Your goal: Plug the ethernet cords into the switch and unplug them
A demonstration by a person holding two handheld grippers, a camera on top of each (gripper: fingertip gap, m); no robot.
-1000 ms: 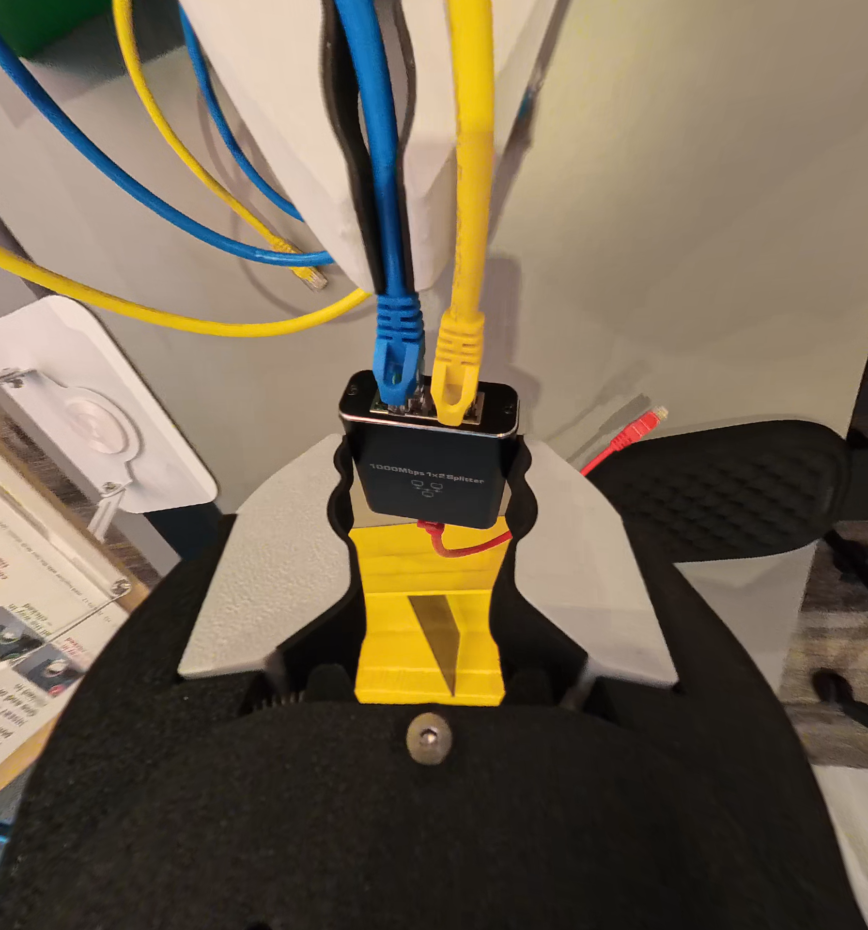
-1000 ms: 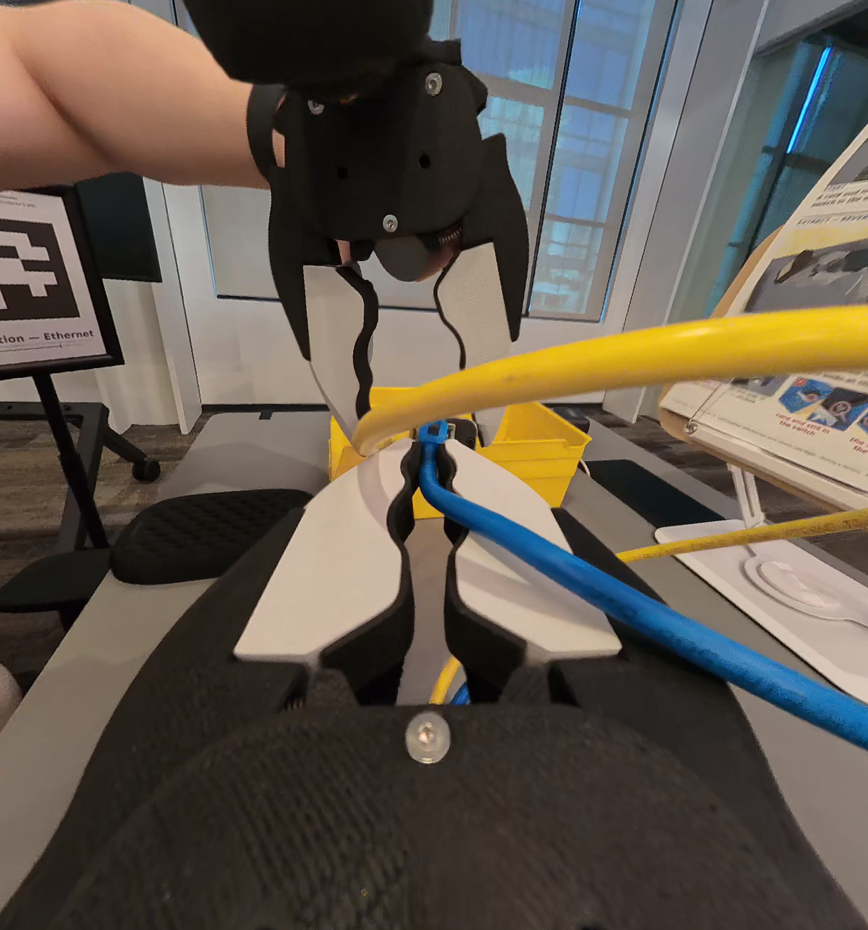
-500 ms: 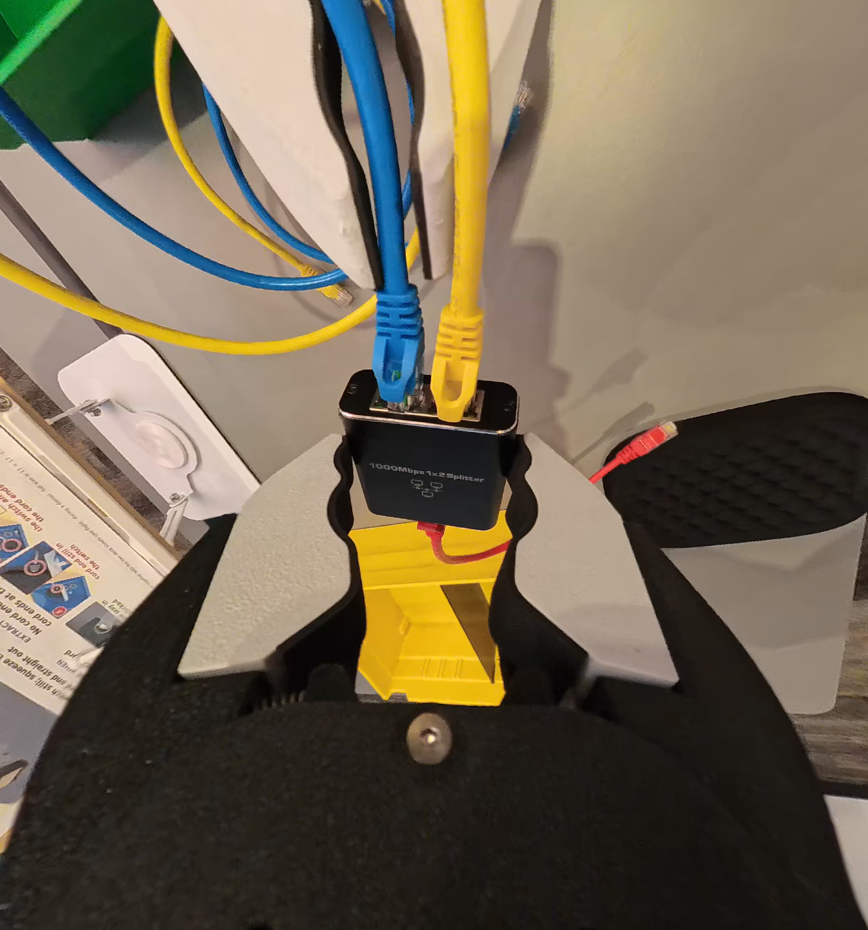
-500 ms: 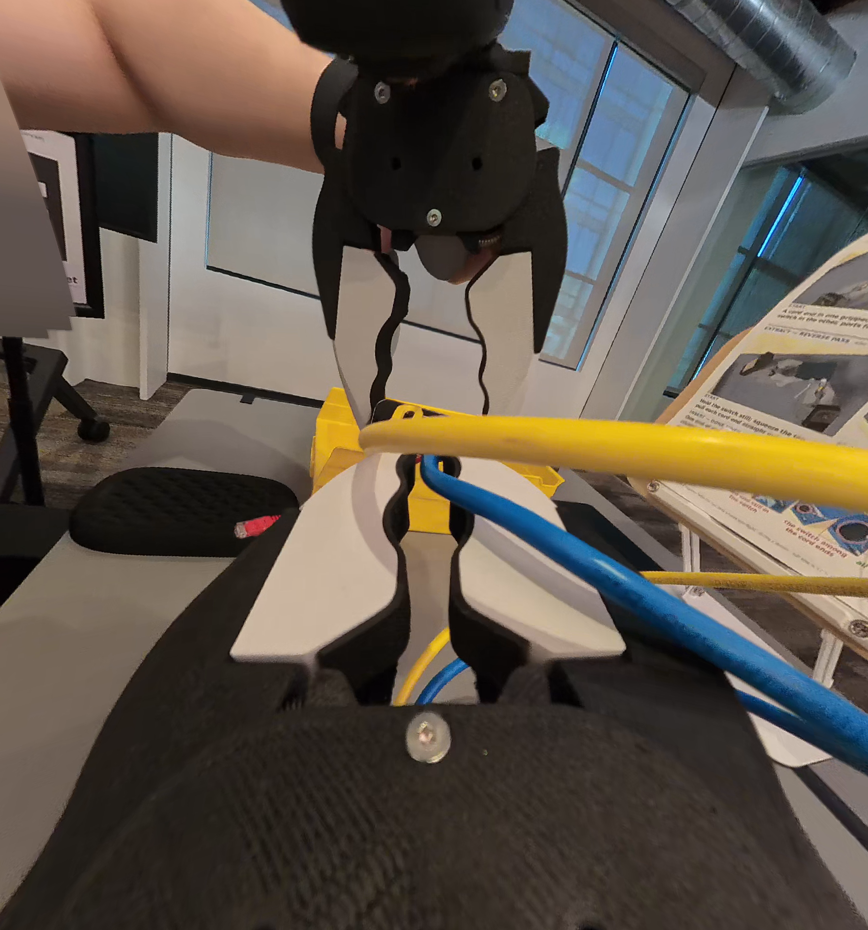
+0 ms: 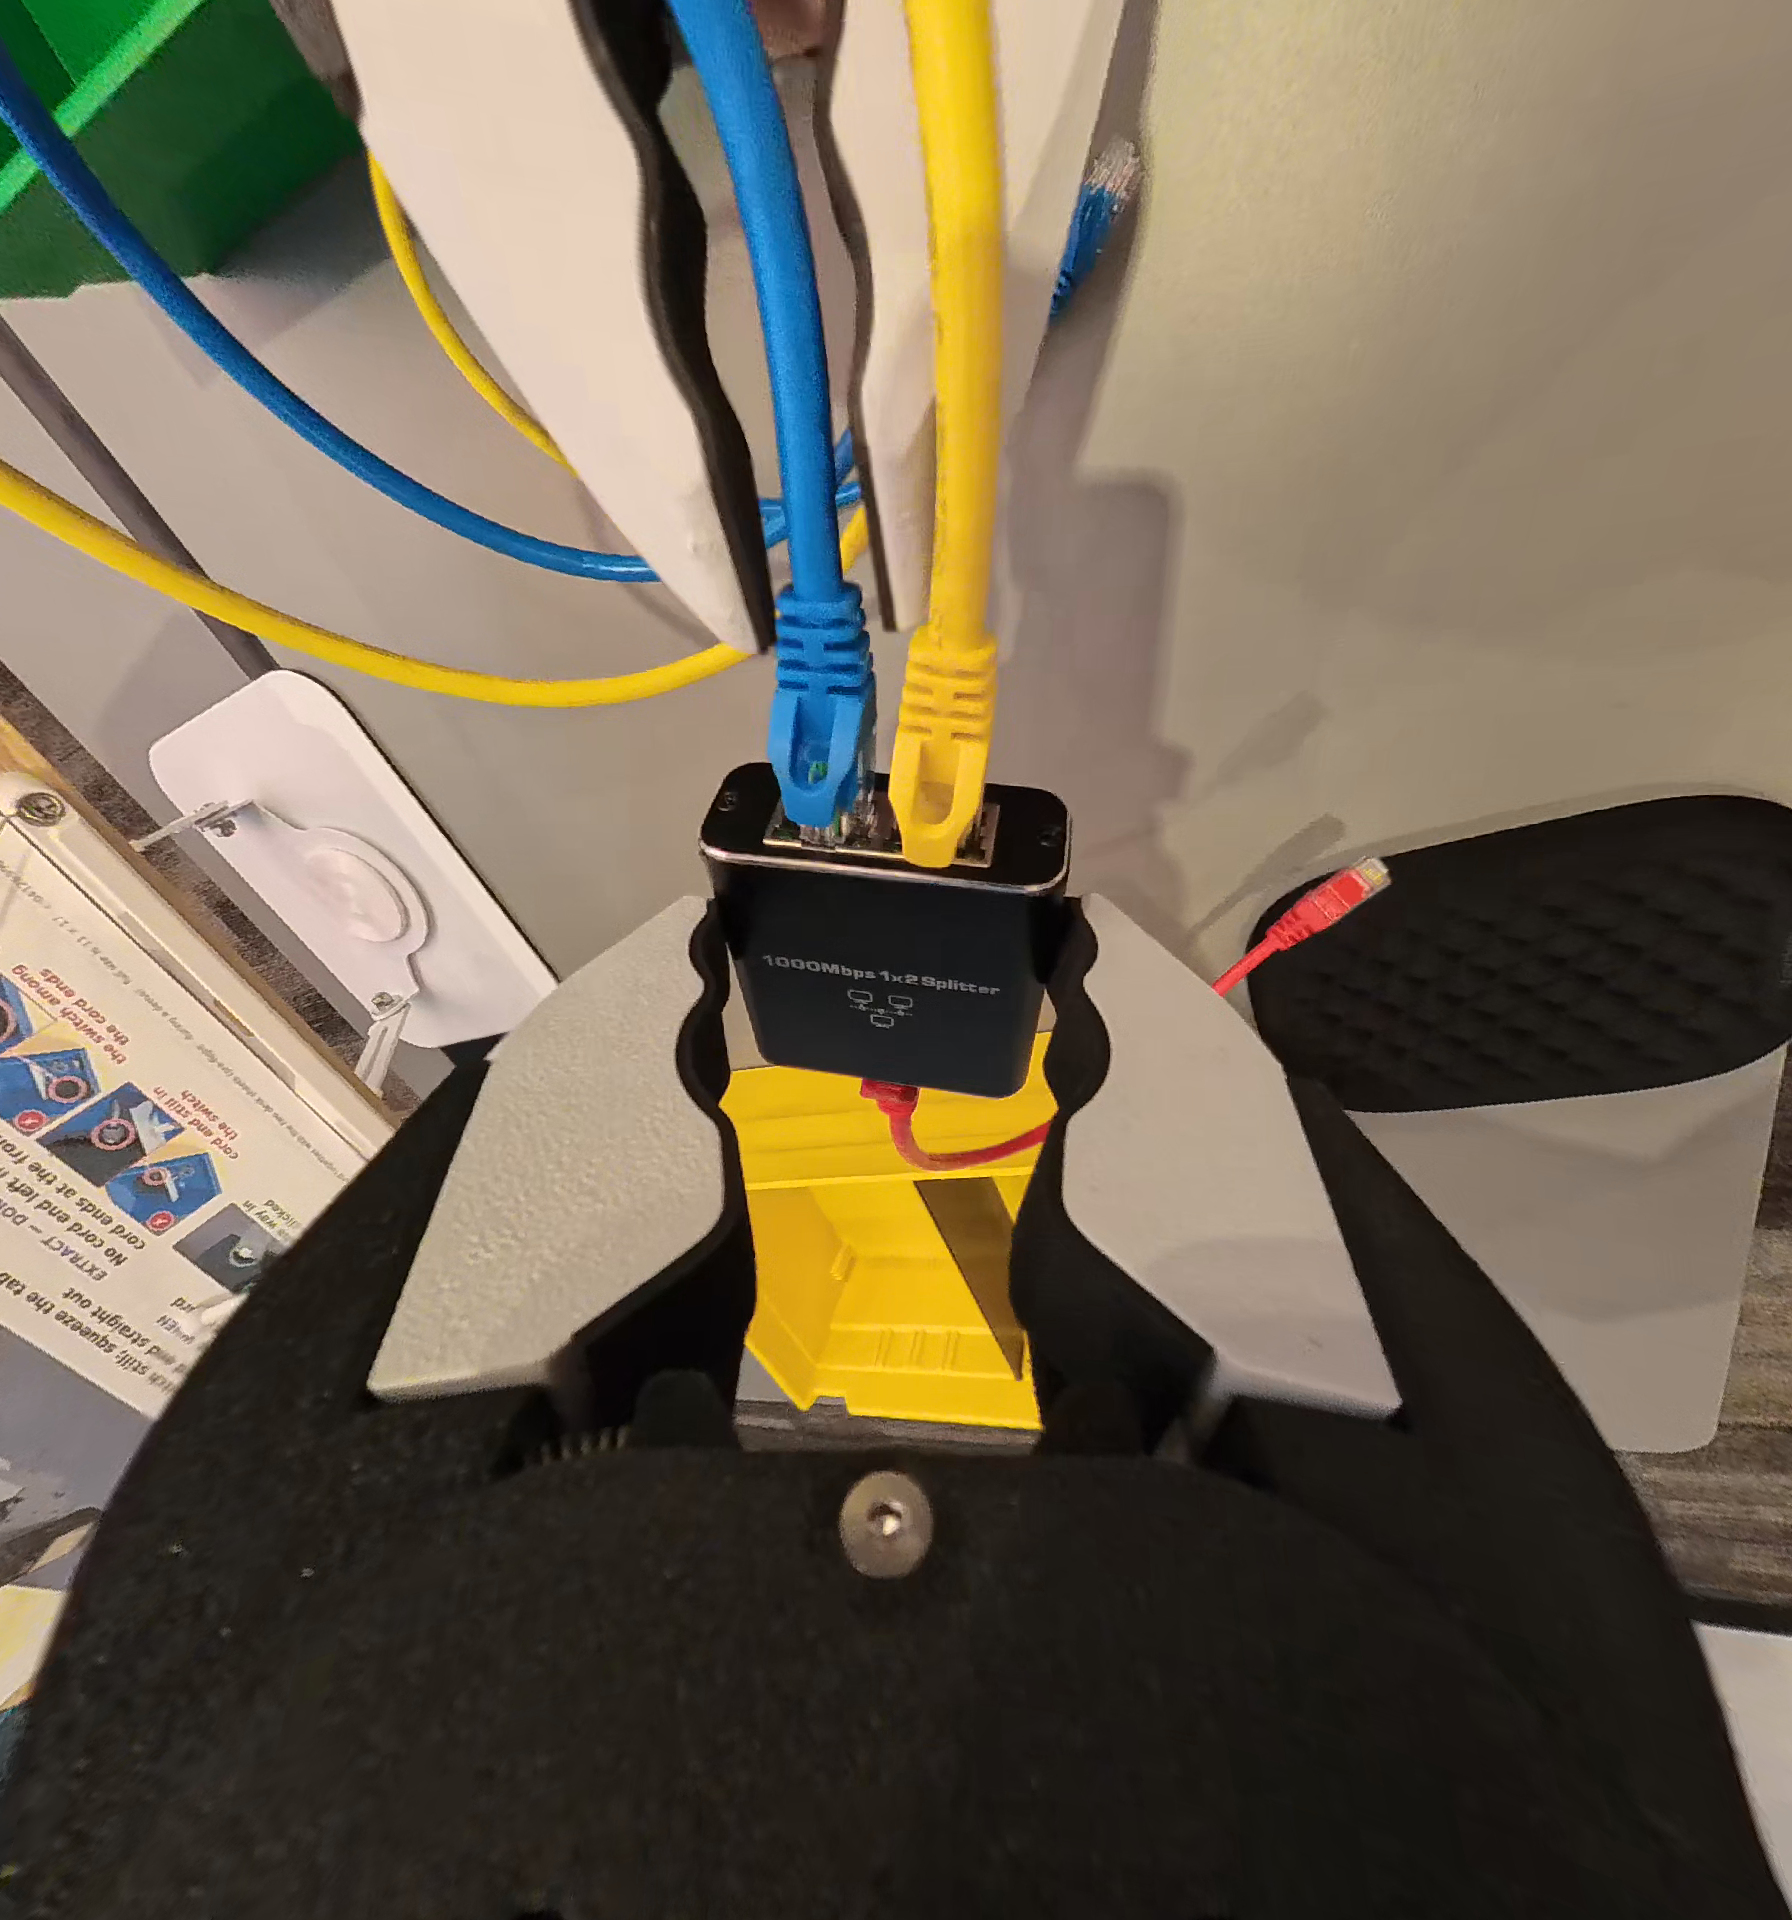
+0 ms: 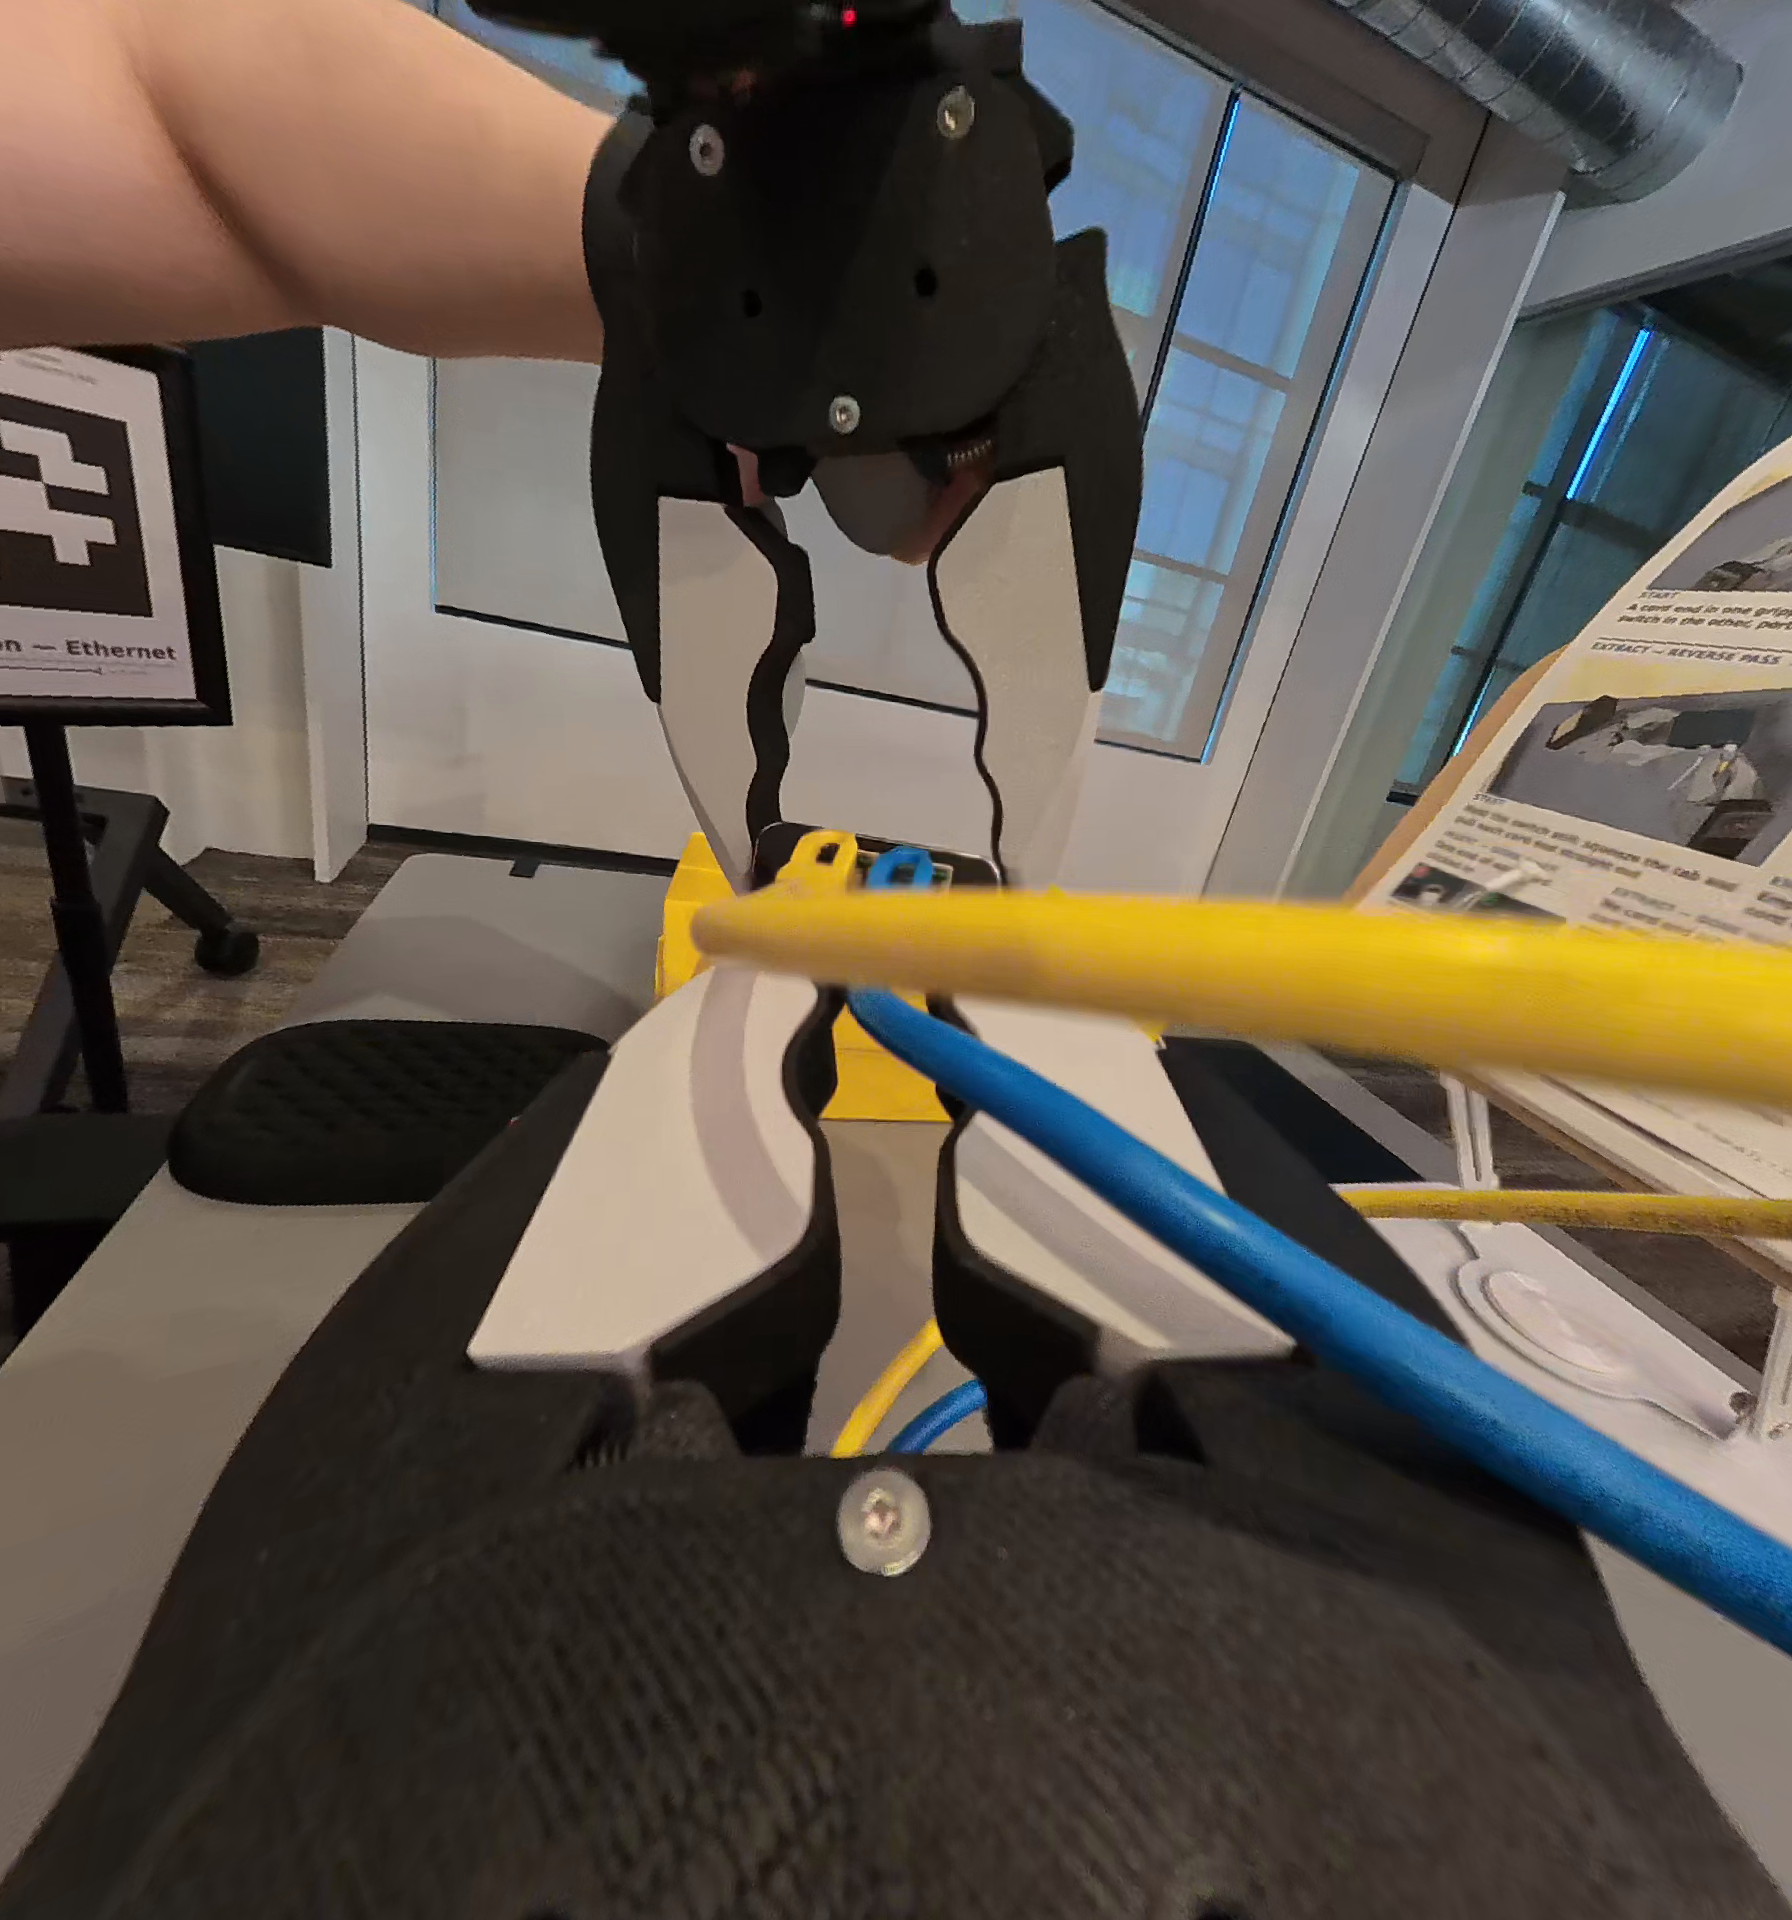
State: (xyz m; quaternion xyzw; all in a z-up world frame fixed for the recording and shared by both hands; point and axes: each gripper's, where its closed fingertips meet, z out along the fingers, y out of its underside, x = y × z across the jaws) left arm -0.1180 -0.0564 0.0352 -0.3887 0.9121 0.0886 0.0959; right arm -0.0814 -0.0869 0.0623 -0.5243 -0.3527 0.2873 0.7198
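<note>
While the left gripper (image 5: 892, 997) pinches the black switch (image 5: 887, 977) by its two side walls, pads pressed against the casing, a yellow bin (image 5: 881, 1278) shows beneath it. A red cord (image 5: 933, 1143) is plugged into the switch's near end; its free plug (image 5: 1333, 904) lies near a black pad (image 5: 1557, 956). On the far face, the blue plug (image 5: 819, 717) and the yellow plug (image 5: 949, 727) both sit in their ports — the blue one looks slightly raised, though I cannot say whether it is latched. Beyond, the right gripper (image 5: 819, 613) stands with fingers slightly parted around the blue cord (image 5: 788, 312), no pad visibly pressing it. Judgement: plugging appears done or nearly so — unplugging remains. Farther off, loose loops trail toward a green bin (image 5: 123, 135).
</note>
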